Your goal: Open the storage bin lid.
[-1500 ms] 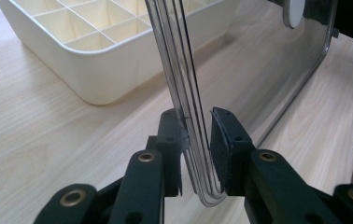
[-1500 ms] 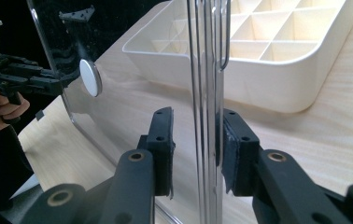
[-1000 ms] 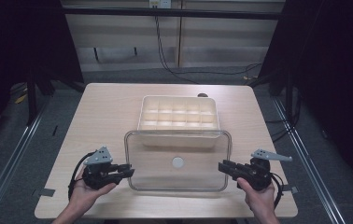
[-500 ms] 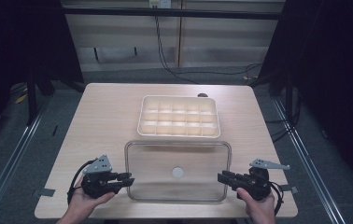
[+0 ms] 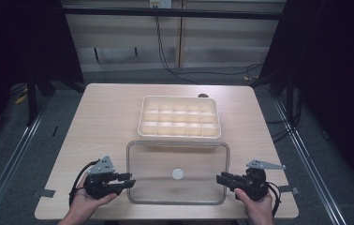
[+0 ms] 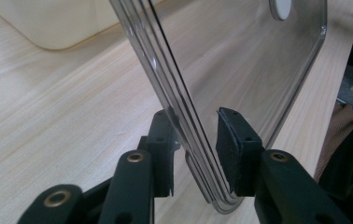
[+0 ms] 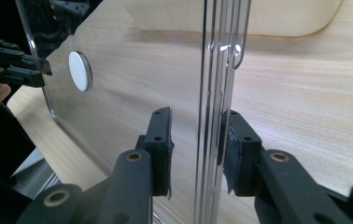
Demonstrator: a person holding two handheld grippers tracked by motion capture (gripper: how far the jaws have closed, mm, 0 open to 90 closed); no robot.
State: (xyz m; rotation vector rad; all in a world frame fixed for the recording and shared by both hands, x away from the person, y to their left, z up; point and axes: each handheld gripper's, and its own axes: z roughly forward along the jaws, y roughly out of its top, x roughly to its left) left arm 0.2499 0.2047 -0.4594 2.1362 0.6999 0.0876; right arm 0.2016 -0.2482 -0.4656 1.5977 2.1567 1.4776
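Lid (image 5: 178,159) lies low in the frame before the tray (image 5: 180,117), its edge between both slack grippers' (image 5: 129,183) (image 5: 219,178) pads, left jaws just opening; withdrawing level avoids dragging it.

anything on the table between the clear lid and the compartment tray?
Nothing. In the high view, only a narrow strip of bare table separates the clear lid from the compartment tray behind it; they lie apart, not touching.
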